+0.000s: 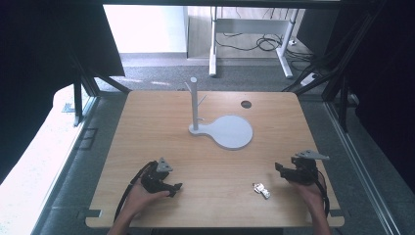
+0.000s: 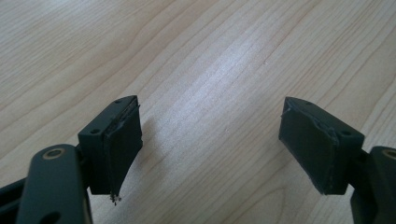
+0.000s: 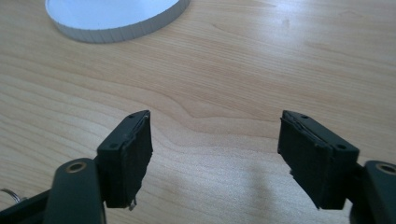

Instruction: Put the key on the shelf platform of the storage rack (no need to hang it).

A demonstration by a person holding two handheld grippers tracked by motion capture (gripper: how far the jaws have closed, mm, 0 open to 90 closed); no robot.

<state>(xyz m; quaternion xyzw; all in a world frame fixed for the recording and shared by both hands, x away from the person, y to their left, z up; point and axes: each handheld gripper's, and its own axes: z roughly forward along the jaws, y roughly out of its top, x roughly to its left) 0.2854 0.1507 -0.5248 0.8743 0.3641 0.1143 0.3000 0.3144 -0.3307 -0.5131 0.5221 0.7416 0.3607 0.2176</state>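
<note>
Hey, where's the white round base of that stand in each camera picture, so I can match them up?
High view: the round base lies mid wooden table, right of its upright post.
Right gripper view: the round base is cut off at the top left, beyond the jaws.
Left gripper view: wood grain between the open jaws.
Shared landmark: the wooden table.

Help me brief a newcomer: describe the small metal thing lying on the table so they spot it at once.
On the wooden table, look near the front edge, just left of the right gripper. The small shiny metal piece lies there, far smaller than the white stand.
</note>
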